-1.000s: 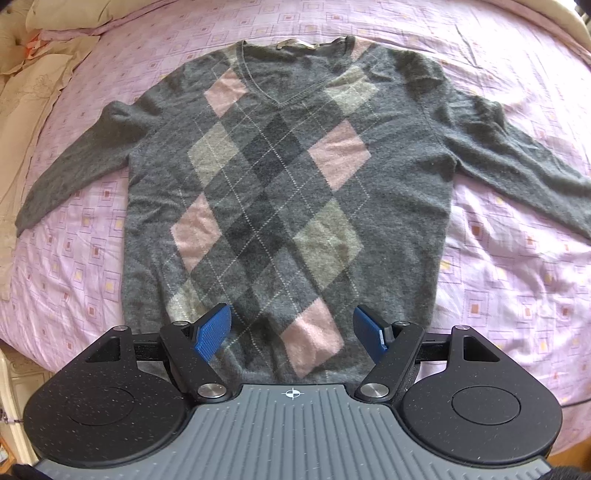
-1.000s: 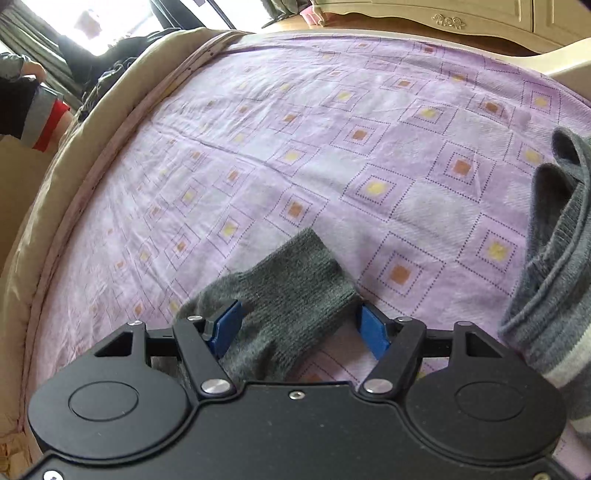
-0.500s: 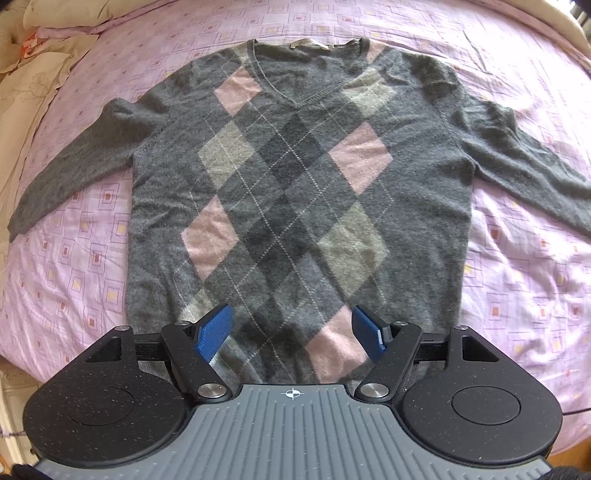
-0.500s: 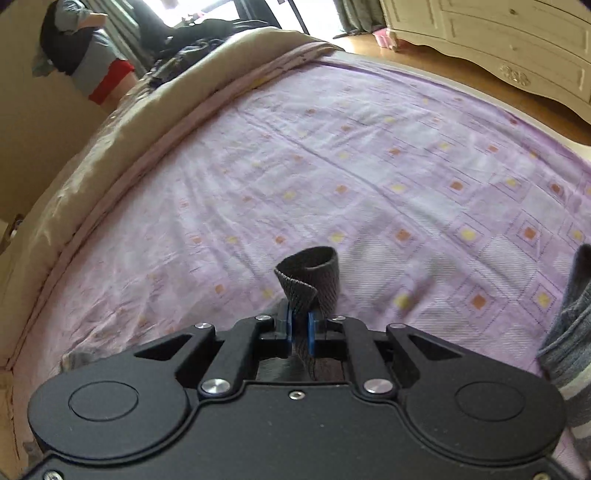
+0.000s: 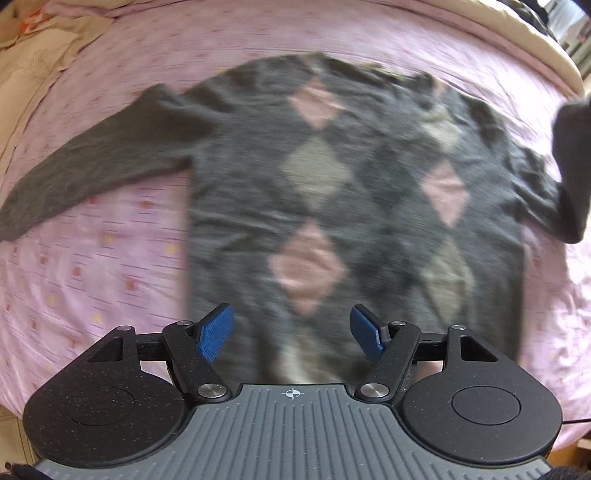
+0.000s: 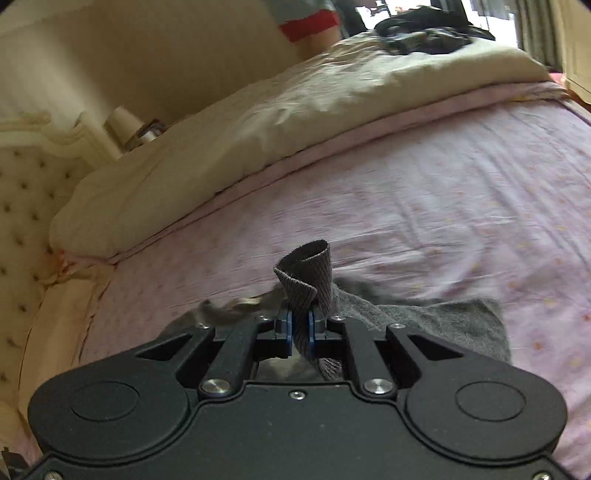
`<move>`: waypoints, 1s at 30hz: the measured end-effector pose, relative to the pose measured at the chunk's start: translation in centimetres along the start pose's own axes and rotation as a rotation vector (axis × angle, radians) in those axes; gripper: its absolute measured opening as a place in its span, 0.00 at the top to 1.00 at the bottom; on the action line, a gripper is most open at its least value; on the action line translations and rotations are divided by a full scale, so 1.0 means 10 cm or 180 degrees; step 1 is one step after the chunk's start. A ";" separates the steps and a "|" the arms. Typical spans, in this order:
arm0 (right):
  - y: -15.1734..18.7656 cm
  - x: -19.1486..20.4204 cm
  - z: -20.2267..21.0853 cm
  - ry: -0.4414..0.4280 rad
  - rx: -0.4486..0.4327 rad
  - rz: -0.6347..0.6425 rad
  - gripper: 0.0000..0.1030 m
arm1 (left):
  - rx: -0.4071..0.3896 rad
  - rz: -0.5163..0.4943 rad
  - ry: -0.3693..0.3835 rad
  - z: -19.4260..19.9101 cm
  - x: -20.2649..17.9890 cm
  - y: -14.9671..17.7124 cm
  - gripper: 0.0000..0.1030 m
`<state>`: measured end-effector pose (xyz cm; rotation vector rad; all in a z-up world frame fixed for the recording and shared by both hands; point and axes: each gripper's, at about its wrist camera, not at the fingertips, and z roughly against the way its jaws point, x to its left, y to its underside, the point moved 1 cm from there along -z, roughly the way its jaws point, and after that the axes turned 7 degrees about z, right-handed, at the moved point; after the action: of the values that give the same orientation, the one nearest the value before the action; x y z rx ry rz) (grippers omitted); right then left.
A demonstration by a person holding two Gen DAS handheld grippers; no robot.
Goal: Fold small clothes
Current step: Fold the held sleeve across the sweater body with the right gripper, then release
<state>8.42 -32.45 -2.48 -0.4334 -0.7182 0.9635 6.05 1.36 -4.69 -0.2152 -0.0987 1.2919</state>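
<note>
Left wrist view takes in the bed (image 5: 92,258), covered by a pink sheet printed with small squares, and on it the grey argyle sweater (image 5: 354,206) lies spread flat, front up, with pink and pale grey diamonds down its chest; the frame is smeared by motion blur, so finer knit detail cannot be read. One sleeve (image 5: 92,162) stretches flat across the sheet toward the left edge of the frame, while the opposite sleeve rises off the bed as a dark fold at the right edge. A cream quilt (image 6: 229,144) is bunched along the far side of the mattress in the right wrist view, a tufted headboard (image 6: 22,206) stands at the left, and part of a person in a grey top with a red band (image 6: 306,18) shows at the top. Closer in, the left gripper (image 5: 291,332) hangs over the sweater's lower hem with its blue pads (image 5: 216,332) spread wide apart, nothing between them and no clear contact with the knit. Smallest of all, the right gripper (image 6: 300,328) has its jaws drawn nearly together, pinching the ribbed sleeve cuff (image 6: 306,273), which curls upward out of the pads in a loose roll while more grey knit trails on the sheet just behind and to the right.
</note>
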 end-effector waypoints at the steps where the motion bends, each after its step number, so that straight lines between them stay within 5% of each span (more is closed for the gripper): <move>1: 0.01 0.24 -0.12 -0.0094 0.0037 0.0093 0.84 | -0.0015 0.0019 -0.0017 -0.02 0.12 -0.02 0.33; 9: 0.59 1.72 -1.12 -0.0582 0.0481 0.0566 0.84 | -0.0172 0.0156 -0.0081 -0.09 0.90 -0.19 0.33; 14: 0.96 2.19 -1.49 -0.0717 0.0677 0.0871 0.75 | -0.0206 0.0292 0.0182 -0.17 1.14 -0.30 0.33; 18: 1.08 2.17 -1.40 -0.0670 0.0732 0.0970 0.51 | -0.0285 0.0335 0.0314 -0.20 1.16 -0.40 0.33; 30: 1.17 1.08 -0.77 0.0091 0.0833 0.0990 0.51 | -0.0385 0.0179 0.0392 -0.69 0.50 -0.92 0.34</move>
<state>11.11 -17.37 -11.32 -0.3321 -0.4969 1.3232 17.36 3.04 -9.67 -0.4031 -0.0661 1.3266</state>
